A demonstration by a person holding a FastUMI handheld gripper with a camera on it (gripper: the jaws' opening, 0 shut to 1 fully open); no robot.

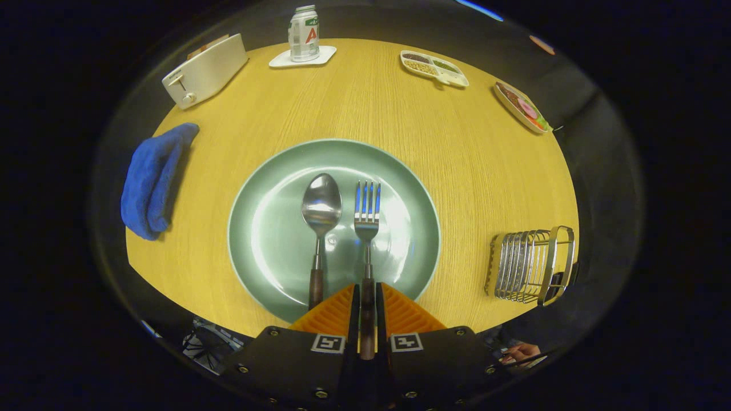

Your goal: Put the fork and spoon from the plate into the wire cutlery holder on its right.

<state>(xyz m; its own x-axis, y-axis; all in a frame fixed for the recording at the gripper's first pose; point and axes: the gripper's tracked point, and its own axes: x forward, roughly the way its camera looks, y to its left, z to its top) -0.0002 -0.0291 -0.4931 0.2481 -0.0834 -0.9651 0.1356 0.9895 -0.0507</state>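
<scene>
The tongs (367,319) are closed on the dark wooden handle of the steel fork (367,228), one finger pressing on each side of it. The fork lies on the round pale-green ceramic plate (268,188), which sits near the front edge of the yellow wood-grain worktop (400,103). Just beside the fork, on its left and not touching it, lies the steel spoon with a matching dark handle (321,211).

The main risk, as I judge it, is the grip sitting far back on the handle: the heavy tined end could droop or swing as the fork is lifted, then catch on a wire of the chrome wire cutlery holder (531,265) instead of dropping in. A sideways sweep on lifting could also knock the spoon or drag the plate. The holder stands by the worktop's right edge, well apart from the plate, so the carry is long enough for a loose hold to slip.

The fork's long axis runs straight along the fingers, tines pointing away toward the worktop's far edge, handle toward the front. The spoon lies parallel, bowl also toward the far edge.
</scene>
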